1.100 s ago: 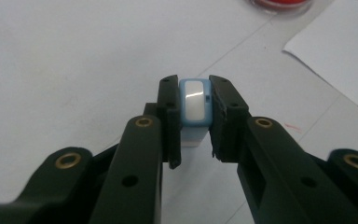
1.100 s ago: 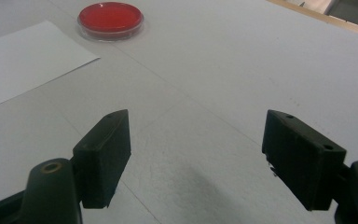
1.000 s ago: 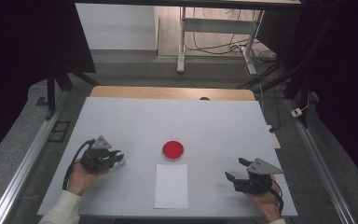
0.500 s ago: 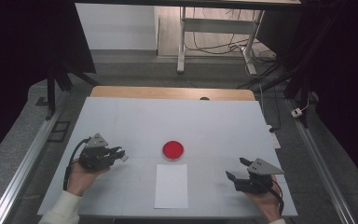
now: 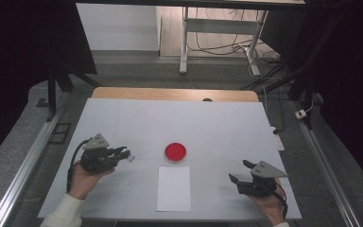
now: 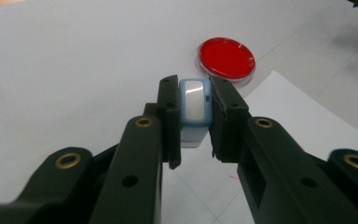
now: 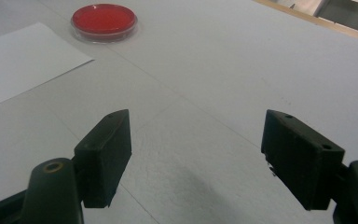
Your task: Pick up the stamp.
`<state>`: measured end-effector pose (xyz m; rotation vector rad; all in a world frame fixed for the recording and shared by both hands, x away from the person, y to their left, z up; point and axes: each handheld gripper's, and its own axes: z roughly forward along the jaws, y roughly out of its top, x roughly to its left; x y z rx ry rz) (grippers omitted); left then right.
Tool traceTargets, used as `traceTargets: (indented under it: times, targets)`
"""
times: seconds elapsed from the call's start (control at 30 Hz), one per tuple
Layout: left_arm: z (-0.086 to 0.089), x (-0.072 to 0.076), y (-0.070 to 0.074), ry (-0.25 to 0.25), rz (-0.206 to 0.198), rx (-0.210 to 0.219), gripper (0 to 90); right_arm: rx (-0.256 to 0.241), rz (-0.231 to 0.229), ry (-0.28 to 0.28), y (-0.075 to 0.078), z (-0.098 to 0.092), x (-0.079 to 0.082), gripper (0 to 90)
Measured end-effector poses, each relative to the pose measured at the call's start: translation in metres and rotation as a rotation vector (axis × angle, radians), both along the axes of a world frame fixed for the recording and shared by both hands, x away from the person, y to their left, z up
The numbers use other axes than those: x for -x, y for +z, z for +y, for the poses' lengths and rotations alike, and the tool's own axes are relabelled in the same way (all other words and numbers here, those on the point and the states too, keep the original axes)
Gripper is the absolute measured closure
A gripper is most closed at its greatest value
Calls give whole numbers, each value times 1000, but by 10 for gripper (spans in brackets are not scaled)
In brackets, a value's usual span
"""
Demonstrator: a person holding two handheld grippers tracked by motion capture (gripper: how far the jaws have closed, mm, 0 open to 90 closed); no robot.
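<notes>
A small pale-blue block with a white face (image 6: 195, 103) sits clamped between the jaws of the left tongs (image 6: 194, 122), held above the bench (image 5: 208, 123) on its left side. In the high view the block (image 5: 130, 155) shows as a light speck at the tip of the left tongs (image 5: 123, 152), which point toward the middle of the bench, with the person's left hand (image 5: 82, 178) wrapped around the body behind them.

Beyond the block, near but apart from it, lies a round red dish with a clear rim (image 6: 226, 59); in the high view the dish (image 5: 175, 152) sits at the bench's centre. Just on the near side of the dish lies a white sheet of paper (image 5: 174, 187), flat and lengthwise toward the person, its far edge close to the dish.

Well apart on the right side, the right tongs (image 5: 240, 172) rest low over the bench in the person's right hand (image 5: 268, 204). Their jaws stand wide apart with nothing between them (image 7: 196, 154), only bare bench surface showing through the gap. In the right gripper view the dish (image 7: 104, 21) and a corner of the paper (image 7: 23, 58) lie farther off to the upper left.
</notes>
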<state>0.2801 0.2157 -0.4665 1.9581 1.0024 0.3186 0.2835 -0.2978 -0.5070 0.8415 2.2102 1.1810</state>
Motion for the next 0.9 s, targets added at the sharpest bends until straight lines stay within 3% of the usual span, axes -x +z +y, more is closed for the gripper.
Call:
traceTargets:
  times: [0.33,0.9]
  targets:
    - [-5,-1,2,-9,15,24,754,2,4,5,-1,-1,0,242]
    - [-19,-1,9,-50,-5,101,754,-1,0,6,0,0,-1,242]
